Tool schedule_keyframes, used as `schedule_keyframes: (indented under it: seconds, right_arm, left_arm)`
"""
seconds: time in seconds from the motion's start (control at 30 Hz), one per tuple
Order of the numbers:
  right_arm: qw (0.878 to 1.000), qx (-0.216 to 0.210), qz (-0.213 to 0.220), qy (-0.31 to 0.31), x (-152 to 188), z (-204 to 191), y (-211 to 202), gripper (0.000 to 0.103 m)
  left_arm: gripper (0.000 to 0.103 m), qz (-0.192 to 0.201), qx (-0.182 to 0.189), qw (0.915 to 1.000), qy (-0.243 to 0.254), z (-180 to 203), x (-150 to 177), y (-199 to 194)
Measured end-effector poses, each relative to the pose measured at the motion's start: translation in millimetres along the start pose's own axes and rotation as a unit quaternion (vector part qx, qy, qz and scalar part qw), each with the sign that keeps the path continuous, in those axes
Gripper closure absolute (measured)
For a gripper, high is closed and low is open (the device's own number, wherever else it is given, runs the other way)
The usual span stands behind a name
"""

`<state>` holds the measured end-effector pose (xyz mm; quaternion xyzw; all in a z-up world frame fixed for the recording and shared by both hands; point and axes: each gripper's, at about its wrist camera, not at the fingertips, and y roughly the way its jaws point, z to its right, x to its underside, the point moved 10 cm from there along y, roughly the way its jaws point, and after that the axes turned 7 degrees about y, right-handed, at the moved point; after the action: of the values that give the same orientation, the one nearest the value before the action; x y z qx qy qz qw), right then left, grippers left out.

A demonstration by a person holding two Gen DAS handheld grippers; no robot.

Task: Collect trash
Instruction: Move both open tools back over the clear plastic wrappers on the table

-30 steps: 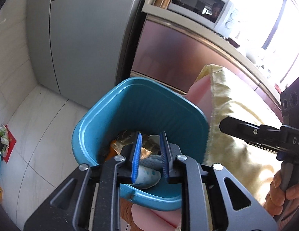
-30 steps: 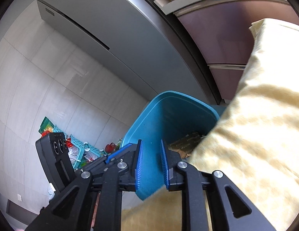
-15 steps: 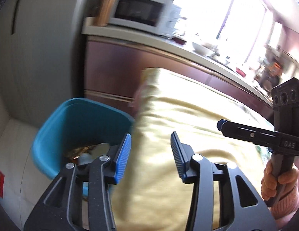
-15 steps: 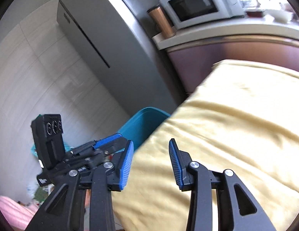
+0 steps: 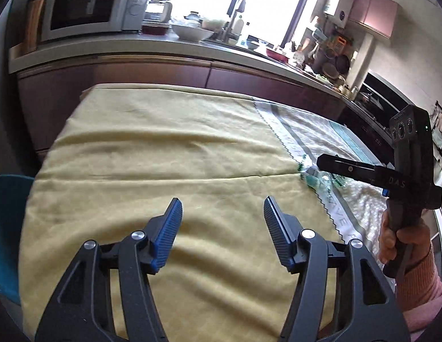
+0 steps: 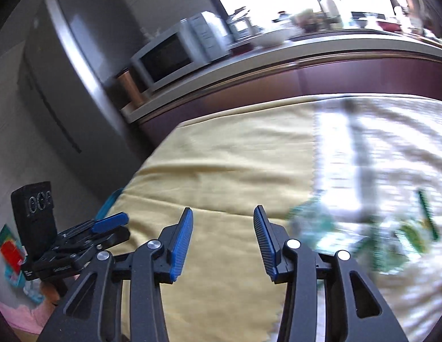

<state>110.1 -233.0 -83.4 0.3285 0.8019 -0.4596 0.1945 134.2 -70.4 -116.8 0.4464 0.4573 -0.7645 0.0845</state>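
Observation:
My left gripper [image 5: 222, 209] hangs over the yellow tablecloth [image 5: 164, 154], its jaws opening with nothing between them. My right gripper [image 6: 222, 219] is likewise over the cloth, jaws opening and empty. A crumpled clear plastic bottle with a green label [image 5: 316, 176] lies on the white cloth to the right, partly behind the right gripper's body [image 5: 403, 168] as the left wrist view shows it. In the right wrist view the same trash [image 6: 320, 228] is a blur just right of my fingers, with more green scraps [image 6: 411, 233] beyond. The teal bin [image 5: 7, 228] shows only at the left edge.
A kitchen counter [image 5: 192, 48] runs behind the table with a microwave [image 5: 87, 5], bowls and dishes. A grey fridge [image 6: 58, 85] stands left. A hand in a pink sleeve [image 5: 403, 245] holds the right gripper. A white patterned cloth [image 5: 320, 131] covers the table's right part.
Both grippers swung away from the teal bin to the right, over the table. Their jaws went from nearly shut to wide apart. The bottle on the white cloth came into view.

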Motion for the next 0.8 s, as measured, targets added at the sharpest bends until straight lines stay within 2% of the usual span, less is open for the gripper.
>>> schedule_keyframes:
  seconds: [0.2, 0.37, 0.57, 0.8]
  right_arm:
    - [0.996, 0.061, 0.045, 0.047, -12, 77, -38, 0.055]
    - [0.990, 0.096, 0.070, 0.075, -19, 121, -59, 0.050]
    - [0.987, 0.104, 0.062, 0.102, -20, 158, -63, 0.046]
    - [0.987, 0.090, 0.044, 0.127, -19, 173, -50, 0.041]
  left_arm:
    - [0.043, -0.032, 0.038, 0.9982, 0.034, 56, -9, 45]
    - [0.042, -0.054, 0.060, 0.9954, 0.050, 88, -15, 75]
    - [0.042, -0.081, 0.073, 0.9930, 0.046, 107, -22, 105]
    - [0.038, -0.101, 0.078, 0.9909, 0.043, 119, -30, 129]
